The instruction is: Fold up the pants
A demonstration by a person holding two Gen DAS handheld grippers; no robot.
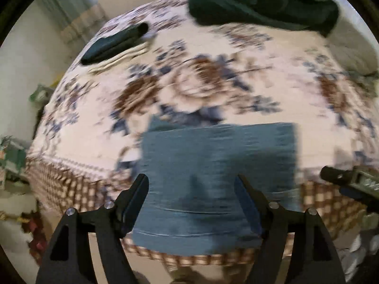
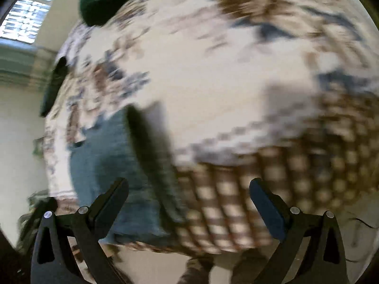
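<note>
Now both claws wide, nothing held: L claw (image 1: 191,189) over folded blue pants (image 1: 213,177) at bed (image 1: 213,47) near edge; R claw (image 2: 189,194) just beside. I'd regrip both fold corners evenly, keep edges aligned. Frames blurred.

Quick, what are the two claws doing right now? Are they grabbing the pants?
Left claw: open, holding nothing, above the folded blue pants.
Right claw: open, holding nothing, over the bed's checkered edge.
</note>
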